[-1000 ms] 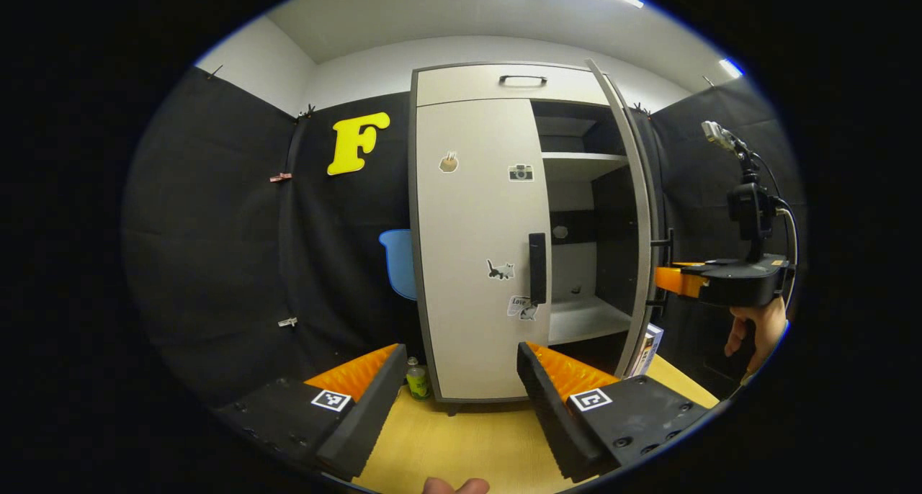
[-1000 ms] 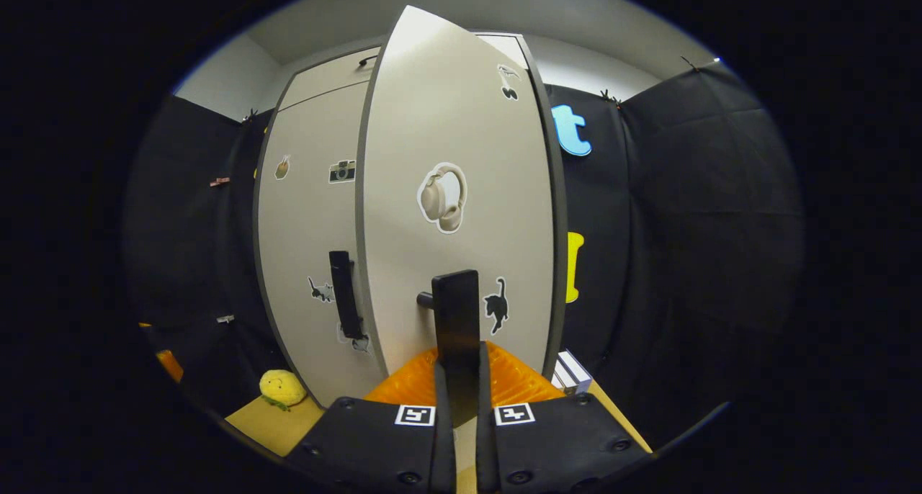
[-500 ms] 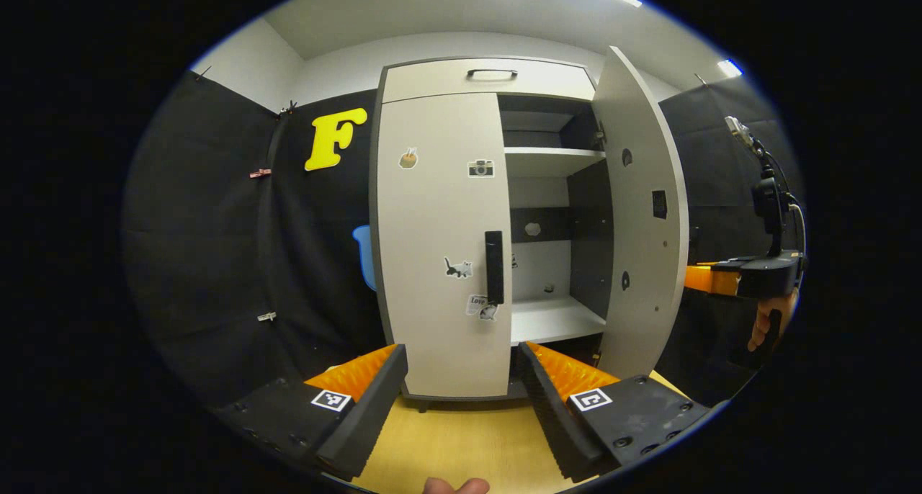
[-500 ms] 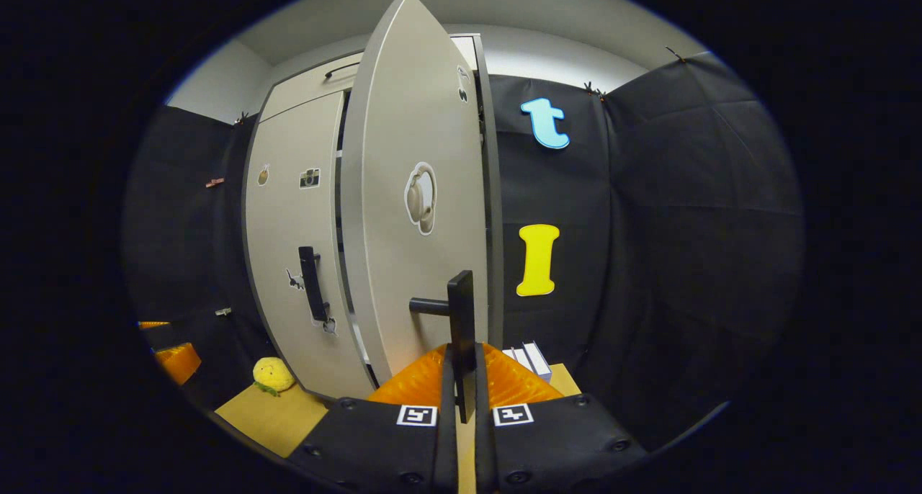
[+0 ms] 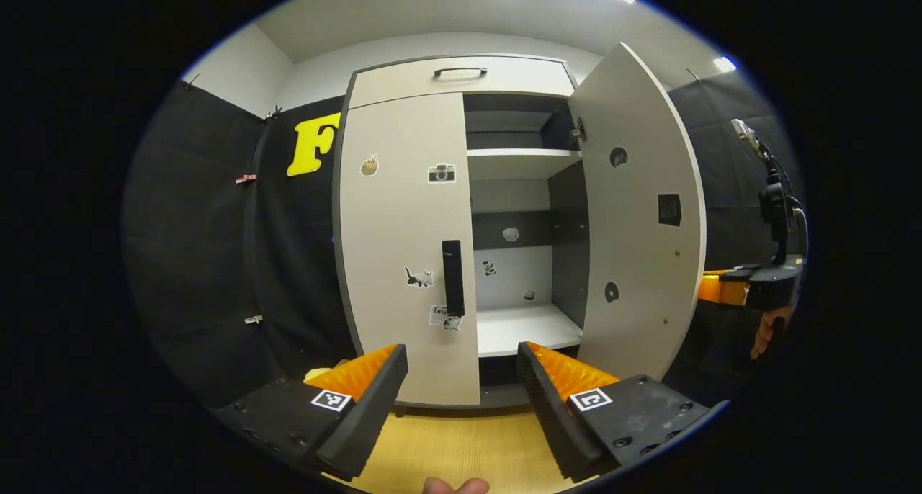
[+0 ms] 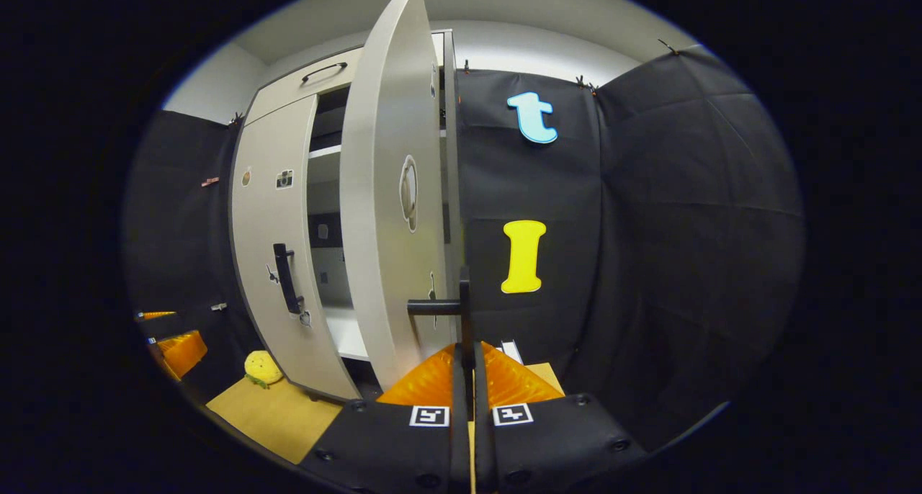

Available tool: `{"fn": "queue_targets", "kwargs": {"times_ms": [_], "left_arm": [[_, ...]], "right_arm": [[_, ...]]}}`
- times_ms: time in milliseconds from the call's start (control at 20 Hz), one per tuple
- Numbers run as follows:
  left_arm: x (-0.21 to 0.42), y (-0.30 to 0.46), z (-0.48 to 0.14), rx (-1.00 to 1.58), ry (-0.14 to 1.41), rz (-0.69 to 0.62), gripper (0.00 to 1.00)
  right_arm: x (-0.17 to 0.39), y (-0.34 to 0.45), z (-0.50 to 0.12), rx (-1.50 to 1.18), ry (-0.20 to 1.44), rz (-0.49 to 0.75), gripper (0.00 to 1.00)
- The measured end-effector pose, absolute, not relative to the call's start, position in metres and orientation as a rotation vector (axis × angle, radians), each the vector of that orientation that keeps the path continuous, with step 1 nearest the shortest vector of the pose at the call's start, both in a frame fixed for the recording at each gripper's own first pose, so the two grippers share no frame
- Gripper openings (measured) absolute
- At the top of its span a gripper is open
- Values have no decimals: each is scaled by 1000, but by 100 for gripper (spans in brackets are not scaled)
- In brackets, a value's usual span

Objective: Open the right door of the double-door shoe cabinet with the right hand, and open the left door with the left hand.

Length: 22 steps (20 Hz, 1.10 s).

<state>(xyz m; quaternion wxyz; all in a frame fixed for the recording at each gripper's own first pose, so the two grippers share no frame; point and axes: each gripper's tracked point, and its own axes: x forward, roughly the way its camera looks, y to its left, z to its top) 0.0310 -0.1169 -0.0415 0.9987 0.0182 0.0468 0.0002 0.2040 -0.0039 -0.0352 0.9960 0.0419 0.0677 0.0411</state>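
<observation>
The double-door shoe cabinet (image 5: pixel 461 83), a tall pale-grey box of smooth laminate with a dark frame, stands on a light wood-grain floor (image 5: pixel 461 451) against the booth's black cloth wall. Its right door (image 5: pixel 637 213) is swung wide, the flat inner face showing two round hinge cups and a small dark square plate. Its left door (image 5: pixel 403 249) is closed, carrying one straight black bar handle (image 5: pixel 452 278) and four small stickers. Inside, two white shelves (image 5: pixel 522 163) are visible against a dark side panel. Above the doors runs a top panel with one slim curved black handle (image 5: pixel 459 70).

In the right gripper view, the right gripper (image 6: pixel 467 364) is clamped on the right door's handle (image 6: pixel 464 310), a black bar standing off the door on a short post; both ribbed fingers press the bar's flat sides, almost together. The door's outer face (image 6: pixel 382 213) is seen nearly edge-on, with a headphone-shaped sticker.

In the left gripper view, the left gripper (image 5: pixel 461 379) hangs in front of the closed left door, its two ridged, wedge-shaped fingers spread wide and holding nothing. One soft yellow plush toy (image 6: pixel 263 368) lies on the floor by the cabinet's left foot. A hand (image 5: pixel 767 332) holds the right gripper behind the open door's edge.
</observation>
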Motion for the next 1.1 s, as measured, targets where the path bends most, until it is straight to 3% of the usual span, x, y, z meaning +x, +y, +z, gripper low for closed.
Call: {"fn": "queue_targets", "kwargs": {"times_ms": [600,700,800,850,1000,1100], "left_arm": [[63,-119,-30,51,71,17,94],[71,-117,-28,49,66,18,94],[80,-116,-25,59,59,15,94],[85,-115,-23,64,54,13,94],[103,-113,-20,53,48,7,94],[119,-110,-18,55,40,7,94]], "right_arm": [[199,-9,-33,87,130,67,8],[196,-10,-28,84,111,69,12],[192,-11,-26,94,104,59,26],[191,-9,-24,104,100,61,44],[185,-8,-26,114,107,47,49],[181,-4,-26,113,111,62,66]]}}
